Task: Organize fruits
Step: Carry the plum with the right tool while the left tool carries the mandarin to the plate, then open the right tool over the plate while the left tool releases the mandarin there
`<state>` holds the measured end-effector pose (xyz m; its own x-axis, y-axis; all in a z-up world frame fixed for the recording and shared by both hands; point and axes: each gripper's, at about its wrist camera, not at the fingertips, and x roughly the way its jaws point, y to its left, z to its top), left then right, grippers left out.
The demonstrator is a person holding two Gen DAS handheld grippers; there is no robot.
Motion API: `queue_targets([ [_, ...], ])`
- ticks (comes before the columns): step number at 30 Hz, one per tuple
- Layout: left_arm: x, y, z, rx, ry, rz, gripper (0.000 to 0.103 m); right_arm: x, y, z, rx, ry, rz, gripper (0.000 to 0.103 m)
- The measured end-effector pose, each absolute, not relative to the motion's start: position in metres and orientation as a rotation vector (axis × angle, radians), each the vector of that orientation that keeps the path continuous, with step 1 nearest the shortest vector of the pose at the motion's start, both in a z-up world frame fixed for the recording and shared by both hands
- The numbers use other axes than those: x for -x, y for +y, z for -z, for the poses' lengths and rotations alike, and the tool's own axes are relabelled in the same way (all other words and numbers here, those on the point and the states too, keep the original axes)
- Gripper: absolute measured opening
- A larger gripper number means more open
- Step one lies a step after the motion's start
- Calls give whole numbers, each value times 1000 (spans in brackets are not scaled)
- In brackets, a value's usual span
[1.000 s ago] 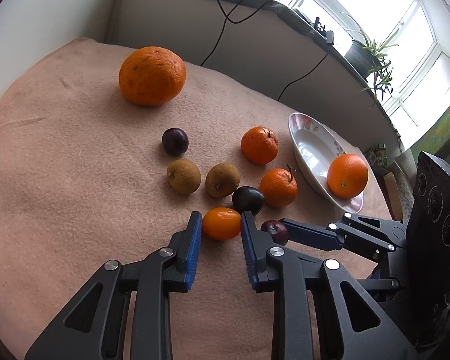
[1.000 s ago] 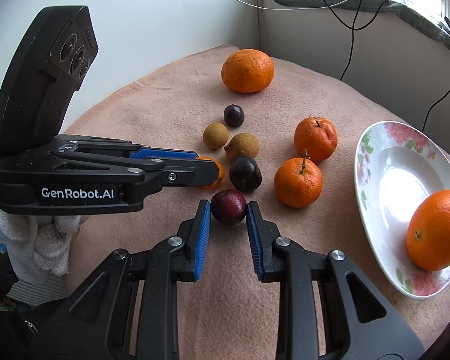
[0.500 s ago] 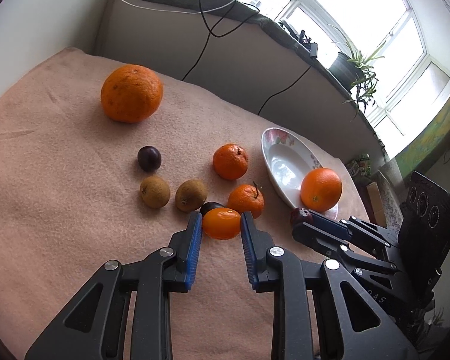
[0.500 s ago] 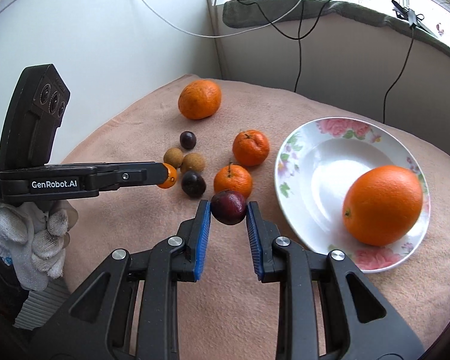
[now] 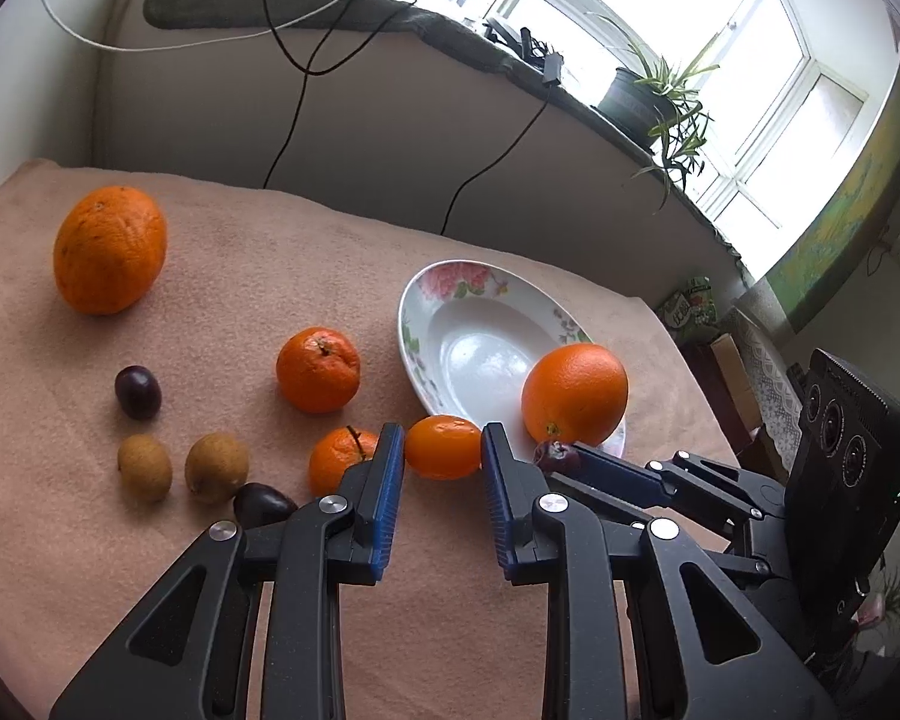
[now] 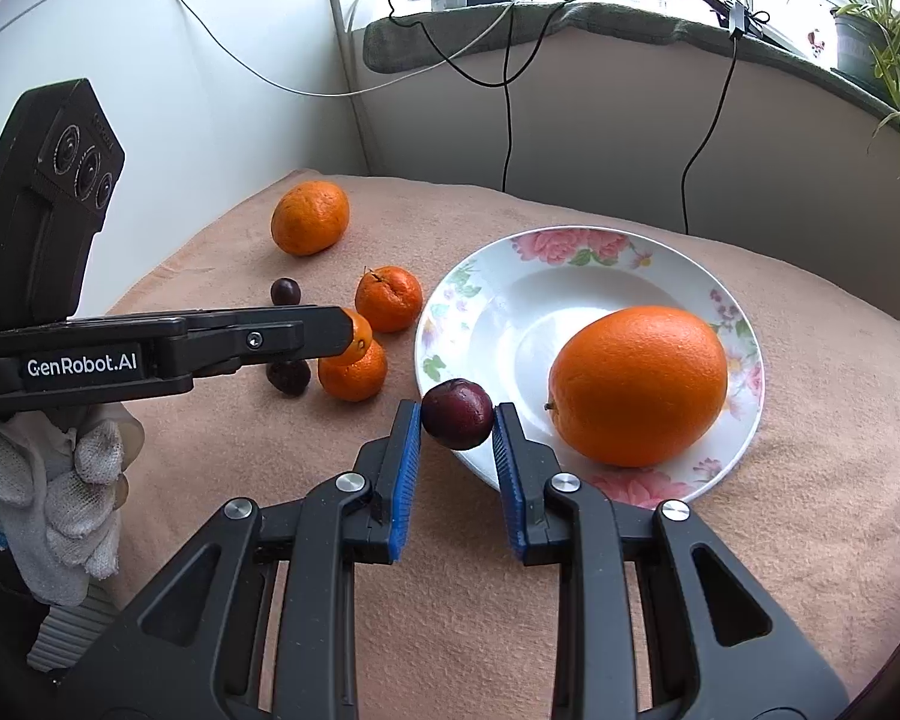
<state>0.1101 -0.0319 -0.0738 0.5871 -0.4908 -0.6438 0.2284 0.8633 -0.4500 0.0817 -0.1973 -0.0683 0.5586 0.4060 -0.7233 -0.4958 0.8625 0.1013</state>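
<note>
Right wrist view: right gripper (image 6: 457,417) clamps a dark plum (image 6: 457,414) over the plate's near-left rim (image 6: 444,324); the bowl lies far-right. Left gripper (image 5: 443,449), pinching a small orange fruit (image 5: 443,447), hangs further left, off the plate.

Bare plate (image 6: 510,312) centre beyond the large orange (image 6: 639,384); tangerines (image 6: 388,298) crowding the left approach.

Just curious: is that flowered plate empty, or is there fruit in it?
Not empty: the plate holds one large orange; the rest of it is bare.
</note>
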Motion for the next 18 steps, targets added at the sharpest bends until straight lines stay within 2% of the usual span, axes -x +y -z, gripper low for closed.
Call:
queue_targets([
  [18, -126, -62, 72, 233, 855, 432, 25, -88, -196, 72, 141, 829, -515, 26],
])
